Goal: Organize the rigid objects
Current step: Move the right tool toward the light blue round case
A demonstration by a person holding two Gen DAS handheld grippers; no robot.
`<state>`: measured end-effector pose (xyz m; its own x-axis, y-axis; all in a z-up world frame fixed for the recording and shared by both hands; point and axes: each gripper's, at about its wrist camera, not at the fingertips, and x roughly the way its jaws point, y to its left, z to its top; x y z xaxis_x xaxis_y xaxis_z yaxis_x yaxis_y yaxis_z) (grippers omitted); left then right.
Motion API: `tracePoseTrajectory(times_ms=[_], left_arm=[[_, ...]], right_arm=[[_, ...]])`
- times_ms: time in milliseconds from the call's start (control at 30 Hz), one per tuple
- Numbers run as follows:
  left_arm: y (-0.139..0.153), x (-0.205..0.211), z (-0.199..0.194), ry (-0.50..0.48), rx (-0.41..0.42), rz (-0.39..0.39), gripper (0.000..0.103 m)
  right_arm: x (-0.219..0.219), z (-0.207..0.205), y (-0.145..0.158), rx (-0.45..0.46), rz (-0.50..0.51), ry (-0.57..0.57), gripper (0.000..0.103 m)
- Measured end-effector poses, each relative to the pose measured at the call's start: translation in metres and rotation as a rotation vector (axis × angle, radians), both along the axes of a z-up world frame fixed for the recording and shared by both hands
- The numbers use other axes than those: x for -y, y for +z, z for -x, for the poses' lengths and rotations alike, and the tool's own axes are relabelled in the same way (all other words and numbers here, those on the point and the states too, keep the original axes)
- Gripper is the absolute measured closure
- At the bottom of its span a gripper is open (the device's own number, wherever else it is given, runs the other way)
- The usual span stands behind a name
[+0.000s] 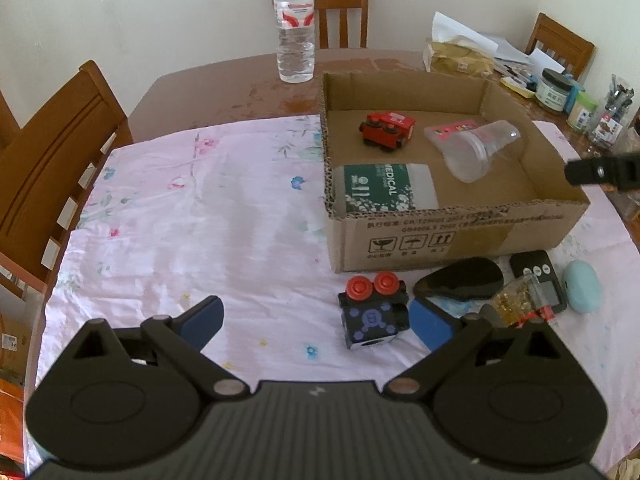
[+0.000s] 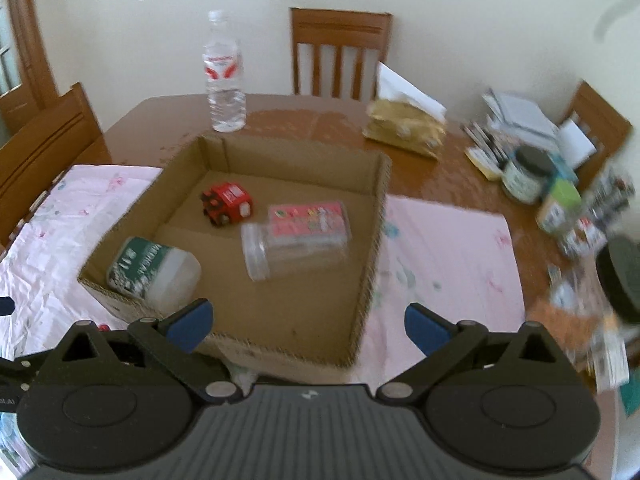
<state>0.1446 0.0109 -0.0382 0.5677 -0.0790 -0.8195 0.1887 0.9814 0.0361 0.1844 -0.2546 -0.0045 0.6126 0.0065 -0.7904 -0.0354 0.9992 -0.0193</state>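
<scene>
An open cardboard box (image 1: 452,236) (image 2: 368,280) holds a red toy truck (image 1: 386,127) (image 2: 228,202), a clear plastic jar (image 1: 476,148) (image 2: 296,246) on its side and a green-labelled medical bottle (image 1: 386,191) (image 2: 154,272). In front of the box lie a black toy car with red wheels (image 1: 374,312), a black oval case (image 1: 460,280), a black remote (image 1: 538,280), a clear packet of gold bits (image 1: 516,300) and a light blue case (image 1: 582,286). My left gripper (image 1: 316,322) is open, low over the cloth, the toy car just inside its right finger. My right gripper (image 2: 308,326) is open and empty above the box's near edge; it also shows in the left wrist view (image 1: 600,170).
A water bottle (image 1: 295,24) (image 2: 225,76) stands on the brown table behind the box. Papers, a yellow bag (image 2: 406,130), jars (image 2: 524,174) and clutter fill the table's right side. Wooden chairs (image 1: 52,164) surround the table. A pink floral cloth (image 1: 192,216) covers the near half.
</scene>
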Motion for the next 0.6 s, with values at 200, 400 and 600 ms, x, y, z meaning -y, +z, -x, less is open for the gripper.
tracePoseTrajectory(times_ms=[200,400,600], left_arm=[[-0.004,0.001,0.002,-0.036,-0.011,0.0,0.004],[-0.009,-0.003,-0.002,-0.073,-0.02,0.012,0.004],[-0.015,-0.005,-0.006,-0.114,-0.033,0.028,0.004]], right_arm=[[0.018,0.021,-0.031,-0.063,0.037,-0.13,0.0],[0.025,0.041,-0.069,-0.146,0.042,-0.228,0.0],[0.03,0.048,-0.088,-0.168,0.035,-0.31,0.0]])
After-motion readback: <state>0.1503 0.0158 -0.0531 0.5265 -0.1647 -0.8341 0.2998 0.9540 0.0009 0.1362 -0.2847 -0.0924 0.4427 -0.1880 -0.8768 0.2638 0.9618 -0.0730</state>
